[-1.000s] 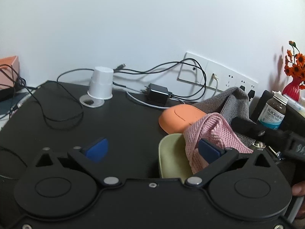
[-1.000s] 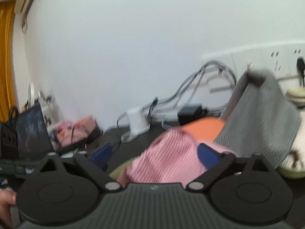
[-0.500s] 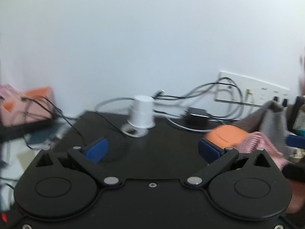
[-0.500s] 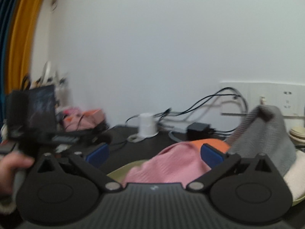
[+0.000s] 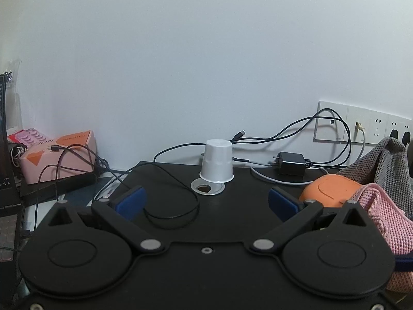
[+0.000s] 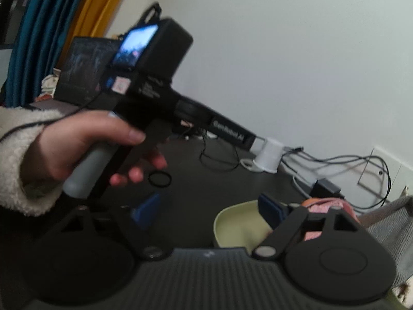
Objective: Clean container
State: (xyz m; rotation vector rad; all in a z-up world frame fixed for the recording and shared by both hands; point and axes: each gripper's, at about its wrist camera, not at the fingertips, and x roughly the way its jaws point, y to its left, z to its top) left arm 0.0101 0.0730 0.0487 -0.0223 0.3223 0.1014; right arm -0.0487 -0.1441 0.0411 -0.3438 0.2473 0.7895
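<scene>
Over the black table (image 5: 232, 206), both tongs (left (image 5: 206, 202), right (image 6: 209, 210)) gape wide, empty.

left gripper (image 5: 206, 201) swung left, off container (image 6: 237, 222)

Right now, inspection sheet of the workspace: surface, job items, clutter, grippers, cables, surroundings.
Surface: black table, matte.
Job's things: pale green container, open, with pink cloth at its right; orange lid behind.
Clutter: upturned white cup, grey cloth, pink box.
Grippers: left gripper open, empty; right gripper open, empty.
Cables: black cable looped on the table; charger by the wall.
Surroundings: white wall, wall sockets.
</scene>
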